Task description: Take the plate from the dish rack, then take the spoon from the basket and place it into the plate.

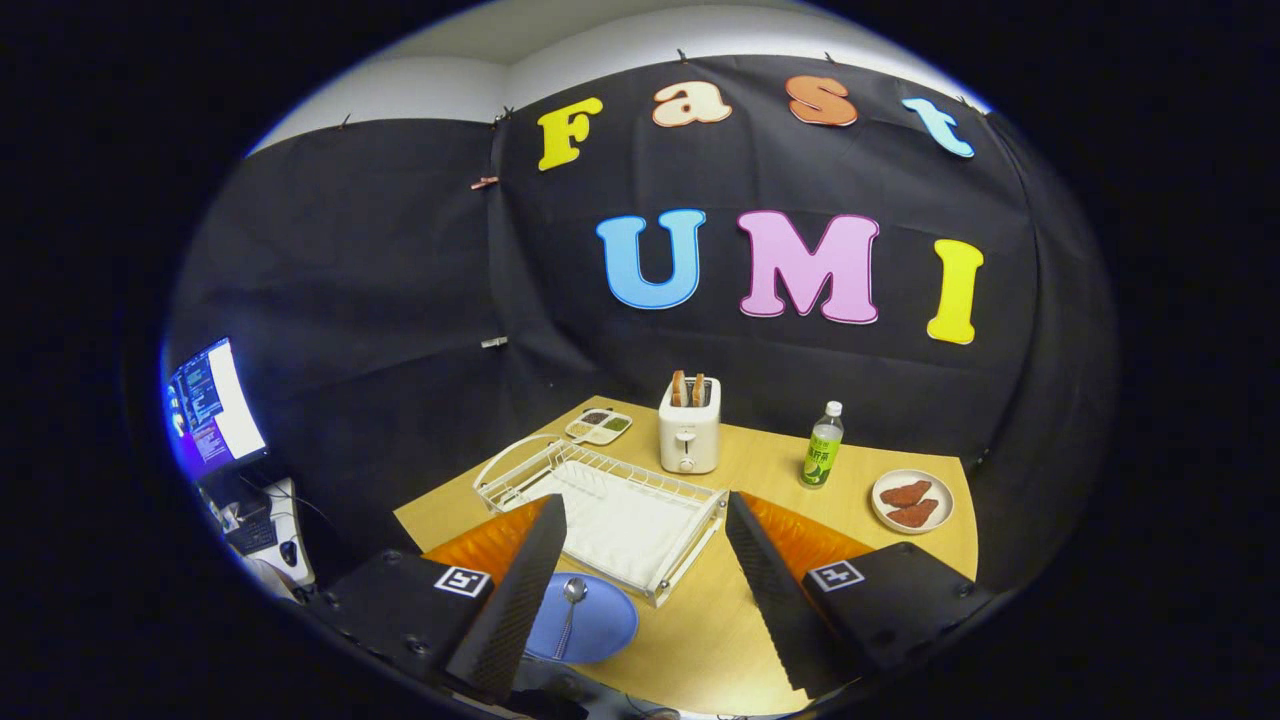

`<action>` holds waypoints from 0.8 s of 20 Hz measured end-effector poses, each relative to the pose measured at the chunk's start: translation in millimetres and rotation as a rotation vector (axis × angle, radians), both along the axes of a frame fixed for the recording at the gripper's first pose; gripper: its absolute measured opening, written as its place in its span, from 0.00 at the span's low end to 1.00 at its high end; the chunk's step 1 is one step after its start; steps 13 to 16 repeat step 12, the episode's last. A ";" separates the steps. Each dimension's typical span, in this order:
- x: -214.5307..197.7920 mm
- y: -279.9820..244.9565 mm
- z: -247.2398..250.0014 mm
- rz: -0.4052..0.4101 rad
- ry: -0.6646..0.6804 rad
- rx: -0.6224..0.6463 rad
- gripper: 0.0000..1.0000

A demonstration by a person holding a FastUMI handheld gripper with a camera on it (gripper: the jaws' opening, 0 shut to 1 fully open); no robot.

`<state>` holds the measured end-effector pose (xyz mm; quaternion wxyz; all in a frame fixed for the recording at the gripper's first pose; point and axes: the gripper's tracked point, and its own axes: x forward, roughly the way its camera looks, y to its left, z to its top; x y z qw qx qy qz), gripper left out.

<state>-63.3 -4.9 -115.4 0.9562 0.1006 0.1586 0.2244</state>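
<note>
The gripper (pixel 640 590) hangs above the near part of the light wooden table (pixel 700 620) with its two fingers spread wide apart, released, nothing between them and nothing touching either pad. Through the gap between the fingers the bare tabletop shows, and past it the near corner of the white wire dish rack (pixel 610 500), which lies well in from the table's left edge and holds a white drainage mat inside its frame.

The round blue plate (pixel 600 625) lies flat on the table near the front edge, just beside the left finger and partly hidden behind it. The metal spoon (pixel 570 612) rests in the plate, its bowl toward the rack and its handle running toward the front edge. Plate and spoon sit just in front of the rack's near corner, apart from it.

Beyond the rack, toward the back edge, stands a white two-slot toaster (pixel 689 430) with slices of toast standing up in its slots. Beside it, at the back corner, is a small white divided tray (pixel 598 426) with green and brown contents. To the toaster's right stands a clear plastic bottle with a green label (pixel 823 447), upright. Near the table's right edge lies a white round plate with two reddish-brown pieces of food (pixel 911 501).
</note>
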 end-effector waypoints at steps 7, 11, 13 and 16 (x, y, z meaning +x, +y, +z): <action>-4.7 -32.5 -20.5 0.013 0.017 0.054 0.99; -1.5 -44.4 -31.6 0.002 0.003 0.034 0.99; 0.5 -48.1 -30.4 -0.002 -0.001 0.035 0.99; 0.5 -48.1 -30.4 -0.002 -0.001 0.035 0.99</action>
